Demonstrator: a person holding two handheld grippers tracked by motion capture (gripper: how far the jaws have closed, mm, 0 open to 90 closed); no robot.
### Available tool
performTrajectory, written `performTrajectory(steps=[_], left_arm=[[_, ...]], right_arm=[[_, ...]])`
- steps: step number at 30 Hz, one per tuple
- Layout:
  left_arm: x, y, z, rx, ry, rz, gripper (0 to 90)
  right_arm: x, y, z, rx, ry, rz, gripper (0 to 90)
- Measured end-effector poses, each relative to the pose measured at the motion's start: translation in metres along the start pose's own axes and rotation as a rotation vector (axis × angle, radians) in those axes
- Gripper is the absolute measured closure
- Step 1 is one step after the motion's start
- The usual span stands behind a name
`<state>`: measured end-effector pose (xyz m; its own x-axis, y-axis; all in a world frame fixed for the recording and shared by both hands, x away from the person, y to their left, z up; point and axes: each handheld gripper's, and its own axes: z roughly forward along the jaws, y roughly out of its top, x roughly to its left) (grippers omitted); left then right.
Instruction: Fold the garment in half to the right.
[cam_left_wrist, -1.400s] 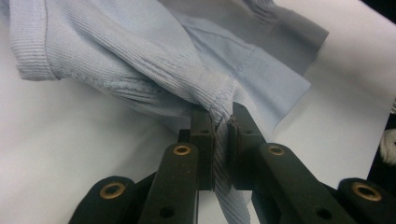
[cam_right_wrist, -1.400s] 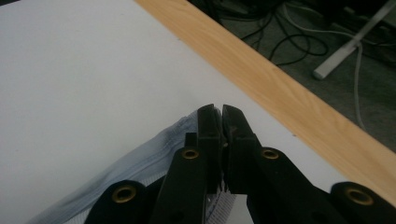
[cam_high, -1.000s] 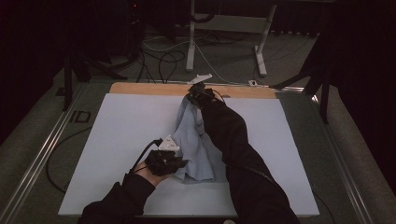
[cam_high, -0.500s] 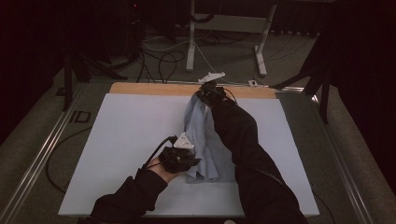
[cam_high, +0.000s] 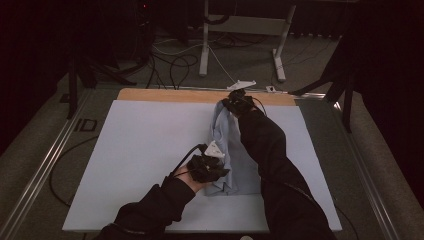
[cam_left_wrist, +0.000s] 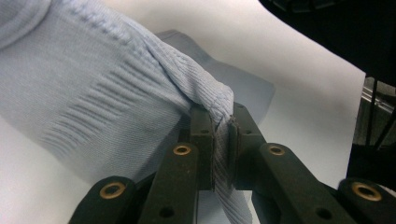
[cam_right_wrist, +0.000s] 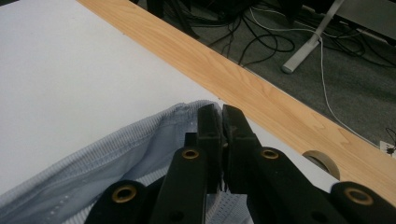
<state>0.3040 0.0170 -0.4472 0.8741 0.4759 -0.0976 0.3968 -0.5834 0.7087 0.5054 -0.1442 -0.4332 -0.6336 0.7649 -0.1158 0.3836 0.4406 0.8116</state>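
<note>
two grippers hold the pale blue ribbed knit garment (cam_high: 231, 150) stretched along the white table sheet (cam_high: 140, 150): the left gripper (cam_high: 212, 167) is clamped on its near ribbed edge (cam_left_wrist: 205, 95), the right gripper (cam_high: 235, 100) pinched tight on its far hem (cam_right_wrist: 187, 109) by the wooden table edge (cam_right_wrist: 261, 93). this looks like mid-fold; next, carry both ends across level and lay them down together. gripper views show the pinches; the high view gives the whole lie.

White mat (cam_high: 140, 150) bare left of garment (cam_high: 235, 165), right sleeve (cam_high: 270, 150) across it
</note>
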Motion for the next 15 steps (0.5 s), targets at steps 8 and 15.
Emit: performTrajectory(steps=[8, 15], left_arm=[[-0.005, 0.008, 0.021, 0.016, -0.02, -0.001, 83.5], [-0.008, 0.012, 0.039, 0.03, -0.016, 0.004, 83.4]], right_arm=[[-0.008, -0.01, 0.007, 0.003, 0.014, 0.022, 87.5], [-0.013, -0.021, 0.019, 0.007, 0.024, 0.033, 87.5]])
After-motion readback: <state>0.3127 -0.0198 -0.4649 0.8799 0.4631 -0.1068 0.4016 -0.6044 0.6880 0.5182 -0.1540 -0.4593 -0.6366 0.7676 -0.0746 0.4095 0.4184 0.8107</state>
